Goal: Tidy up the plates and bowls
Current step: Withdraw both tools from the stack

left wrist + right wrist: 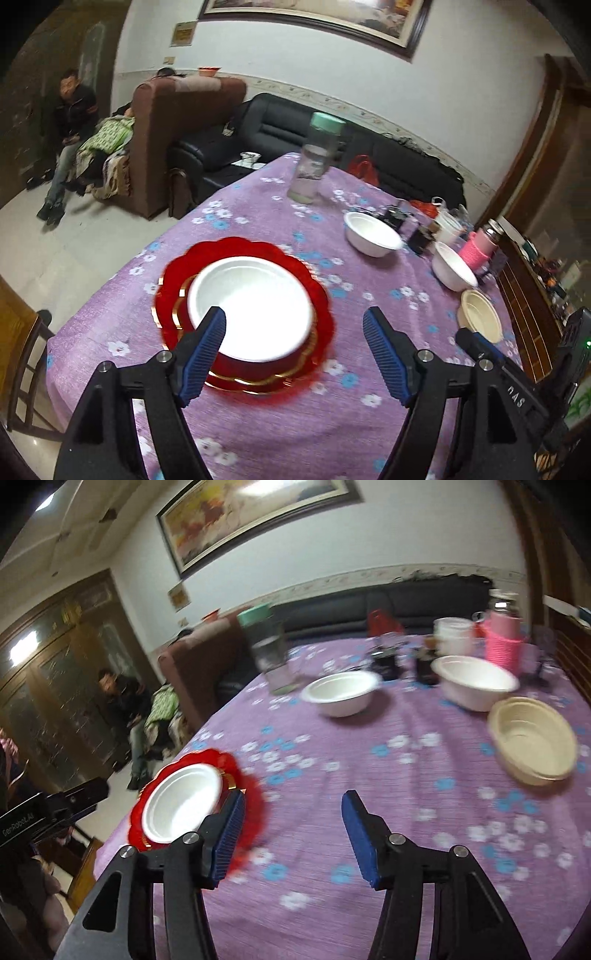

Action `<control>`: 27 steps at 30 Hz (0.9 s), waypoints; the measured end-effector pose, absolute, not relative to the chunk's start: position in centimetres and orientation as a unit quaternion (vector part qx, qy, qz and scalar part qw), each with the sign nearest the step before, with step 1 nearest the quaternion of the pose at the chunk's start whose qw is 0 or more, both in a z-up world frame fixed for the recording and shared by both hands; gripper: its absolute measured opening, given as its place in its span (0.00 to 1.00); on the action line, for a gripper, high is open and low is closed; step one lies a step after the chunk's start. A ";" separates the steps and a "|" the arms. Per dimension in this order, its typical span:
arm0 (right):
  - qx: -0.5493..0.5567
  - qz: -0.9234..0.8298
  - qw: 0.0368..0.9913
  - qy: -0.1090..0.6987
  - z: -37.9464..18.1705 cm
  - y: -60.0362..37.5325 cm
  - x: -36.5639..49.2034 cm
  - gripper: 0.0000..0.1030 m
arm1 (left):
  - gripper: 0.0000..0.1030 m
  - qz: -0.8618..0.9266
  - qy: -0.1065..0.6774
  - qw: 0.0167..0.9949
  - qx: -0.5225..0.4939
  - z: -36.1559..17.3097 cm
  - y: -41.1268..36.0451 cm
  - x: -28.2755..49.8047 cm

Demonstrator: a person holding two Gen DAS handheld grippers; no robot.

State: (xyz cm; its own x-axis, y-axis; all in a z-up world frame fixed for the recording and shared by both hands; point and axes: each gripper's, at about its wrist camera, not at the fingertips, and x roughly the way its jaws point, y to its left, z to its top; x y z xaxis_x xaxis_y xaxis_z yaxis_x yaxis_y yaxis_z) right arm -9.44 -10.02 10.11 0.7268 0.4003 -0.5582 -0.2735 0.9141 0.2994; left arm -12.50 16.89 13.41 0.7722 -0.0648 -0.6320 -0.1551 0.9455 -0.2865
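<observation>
A table under a purple flowered cloth (258,424) fills both views. In the left wrist view a clear bottle with a green cap (314,158) stands upright at upper centre. To the right of it lie a white bowl (371,234), a second white bowl (452,267) and a cream bowl (480,314), each apart from the others, rims up. A pink woven holder (476,251) and small dark jars crowd the upper right edge of the table. A black sofa (280,129) and a brown armchair (159,147) stand behind, with a seated person (70,125) at upper left.

The red scalloped plate (243,317) lies flat at left centre, and a white bowl (251,306) sits in it, mouth up. Being round, they show no long axis.

The left gripper (295,332) has its jaws spread, with nothing between the pads; the plate and bowl lie just behind its left finger, which covers their near edge. In the right wrist view the right gripper (293,819) is likewise spread and empty; the plate (251,794) with its bowl (181,808) lies at lower left, partly behind the left finger, and the other bowls are well apart at upper right.
</observation>
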 end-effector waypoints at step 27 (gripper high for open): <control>0.075 0.087 0.985 0.132 36.3 -23.1 -13.5 0.69 | 0.90 -0.063 0.202 0.975 -0.071 31.6 10.8 -14.8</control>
State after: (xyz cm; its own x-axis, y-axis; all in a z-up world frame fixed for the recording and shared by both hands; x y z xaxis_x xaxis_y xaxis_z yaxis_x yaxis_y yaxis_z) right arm -13.52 -23.11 36.27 0.9501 0.1905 -0.2469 -0.1507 0.9736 0.1712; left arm -14.83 10.80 31.58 0.9103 -0.1512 -0.3853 0.0941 0.9821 -0.1632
